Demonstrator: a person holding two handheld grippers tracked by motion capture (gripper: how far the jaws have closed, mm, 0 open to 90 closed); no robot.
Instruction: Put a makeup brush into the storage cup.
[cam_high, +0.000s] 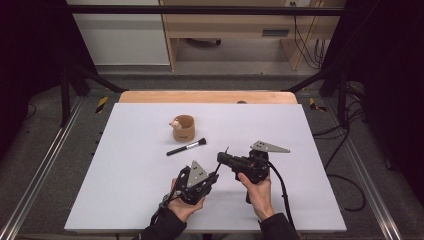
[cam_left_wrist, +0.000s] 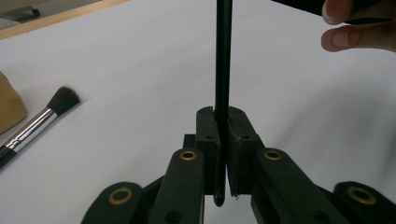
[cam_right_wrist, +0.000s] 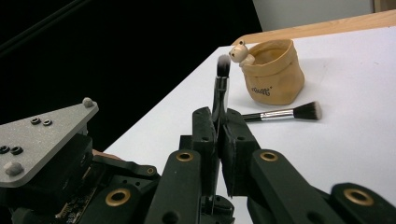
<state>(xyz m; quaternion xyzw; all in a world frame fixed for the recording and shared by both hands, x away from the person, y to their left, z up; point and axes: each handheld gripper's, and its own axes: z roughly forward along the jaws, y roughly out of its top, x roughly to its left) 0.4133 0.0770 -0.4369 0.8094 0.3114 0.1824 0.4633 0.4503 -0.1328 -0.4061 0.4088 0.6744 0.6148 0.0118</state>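
Both claws, left claw (cam_high: 216, 176) and right claw (cam_high: 222, 158), pinch one thin brush (cam_right_wrist: 221, 79), hands held side by side.

On the white worktop (cam_high: 125, 200) we hold the left tool (cam_high: 216, 176) and the right tool (cam_high: 221, 158) close together near six o'clock, a thin black brush (cam_high: 223, 152) between them. Toward eleven o'clock lies a second brush (cam_high: 186, 147), just before a tan pouch (cam_high: 183, 128).
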